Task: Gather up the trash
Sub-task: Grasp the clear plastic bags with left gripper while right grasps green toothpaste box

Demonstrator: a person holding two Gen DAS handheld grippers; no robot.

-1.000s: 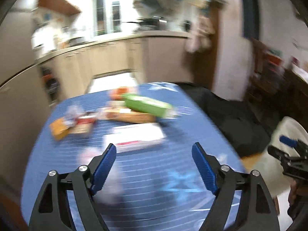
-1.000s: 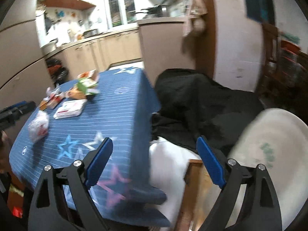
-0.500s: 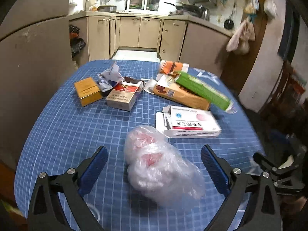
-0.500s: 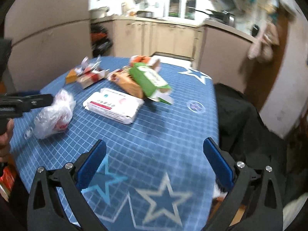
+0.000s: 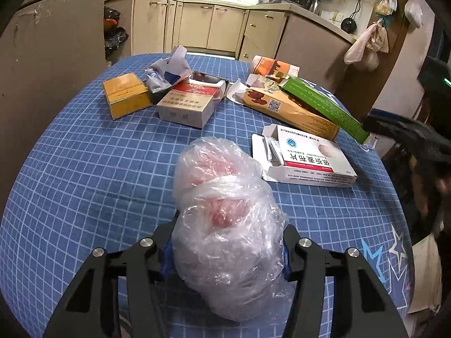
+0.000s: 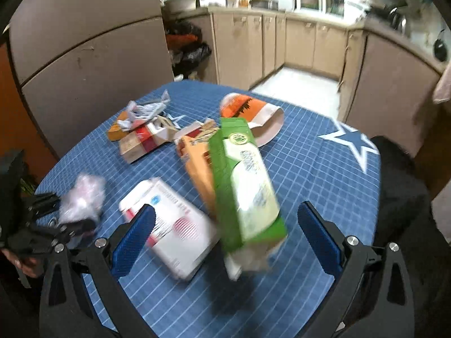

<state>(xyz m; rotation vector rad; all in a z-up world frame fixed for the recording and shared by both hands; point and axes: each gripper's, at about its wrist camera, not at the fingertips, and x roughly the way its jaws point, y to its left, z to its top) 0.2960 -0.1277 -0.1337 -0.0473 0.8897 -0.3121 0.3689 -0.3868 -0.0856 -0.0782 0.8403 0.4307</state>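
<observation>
A crumpled clear plastic bag [image 5: 225, 225] lies on the blue checked tablecloth [image 5: 84, 174]. My left gripper [image 5: 225, 250] is shut on its near end, its pads mostly hidden by the plastic. The bag also shows in the right wrist view [image 6: 83, 197]. My right gripper [image 6: 225, 233] is open, its fingers on either side of the near end of a green carton [image 6: 242, 180] and a white tablet box [image 6: 174, 225]. Further back lie an orange box [image 5: 290, 107], a red-and-white cigarette pack [image 5: 188, 101], a yellow box [image 5: 125, 94] and crumpled wrappers [image 5: 169, 70].
An orange-and-white paper bag [image 6: 251, 112] lies at the table's far side. Kitchen cabinets [image 5: 214, 28] and a tall fridge-like unit [image 6: 84, 56] stand beyond. A dark cloth-covered seat [image 6: 400, 197] is at the table's right edge.
My left gripper moved forward and closed on the plastic bag. My right gripper swung from the table's side toward the green carton and white box, staying open.
</observation>
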